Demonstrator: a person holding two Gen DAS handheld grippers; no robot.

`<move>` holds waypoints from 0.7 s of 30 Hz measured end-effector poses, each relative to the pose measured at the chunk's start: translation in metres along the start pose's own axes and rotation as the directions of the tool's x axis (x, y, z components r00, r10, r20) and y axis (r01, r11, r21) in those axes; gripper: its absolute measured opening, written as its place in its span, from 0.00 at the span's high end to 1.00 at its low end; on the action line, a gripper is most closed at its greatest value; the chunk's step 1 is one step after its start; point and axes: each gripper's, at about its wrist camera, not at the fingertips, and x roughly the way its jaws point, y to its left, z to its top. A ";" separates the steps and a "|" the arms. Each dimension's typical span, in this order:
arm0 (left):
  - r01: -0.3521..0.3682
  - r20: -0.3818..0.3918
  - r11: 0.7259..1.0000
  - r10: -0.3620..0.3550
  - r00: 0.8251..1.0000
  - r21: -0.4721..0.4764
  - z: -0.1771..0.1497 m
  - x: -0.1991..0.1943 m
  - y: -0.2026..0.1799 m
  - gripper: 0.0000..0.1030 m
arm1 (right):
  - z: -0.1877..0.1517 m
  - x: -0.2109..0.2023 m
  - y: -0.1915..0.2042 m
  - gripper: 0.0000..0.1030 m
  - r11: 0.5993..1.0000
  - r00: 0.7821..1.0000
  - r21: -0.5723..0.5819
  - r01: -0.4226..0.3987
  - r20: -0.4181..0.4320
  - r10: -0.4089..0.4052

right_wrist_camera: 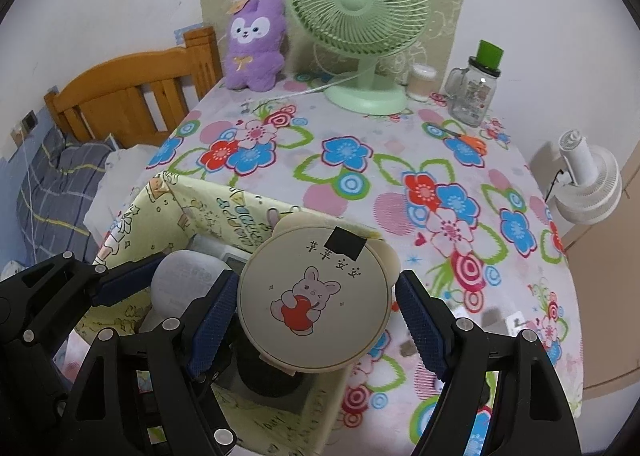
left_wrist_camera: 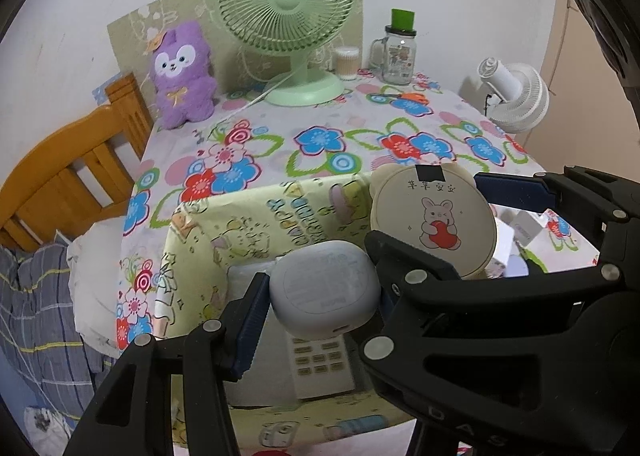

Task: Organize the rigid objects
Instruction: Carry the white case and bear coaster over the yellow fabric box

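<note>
Box (left_wrist_camera: 208, 240) — yellow, open-topped — is set at the desk's (right_wrist_camera: 360, 175) near corner, close to both edges. Above it, a grey case (left_wrist_camera: 324, 296) is gripped by the left claw (left_wrist_camera: 320, 304), and a round mirror (right_wrist_camera: 316, 300) is clamped in the wider-set right claw (right_wrist_camera: 316, 320). Beyond the box, open floral cloth is seen — up to the fan (right_wrist_camera: 360, 35).

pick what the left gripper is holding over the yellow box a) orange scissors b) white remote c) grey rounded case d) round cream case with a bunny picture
c, the left gripper has its blue pads pressed on either side of the grey rounded case, while the round bunny case sits between the pads of the right gripper and the remote lies down in the yellow box.
</note>
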 end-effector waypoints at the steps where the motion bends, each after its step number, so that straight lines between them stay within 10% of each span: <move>1: -0.002 -0.003 1.000 0.002 1.000 -0.003 0.000 0.002 0.003 0.45 | 0.001 0.003 0.002 0.22 1.000 1.000 -0.003 -0.003 -0.005 0.003; 21: -0.034 -0.063 0.998 0.030 0.998 -0.051 -0.009 0.026 0.030 0.44 | 0.005 0.039 0.026 0.21 0.999 0.995 -0.016 -0.052 -0.084 0.050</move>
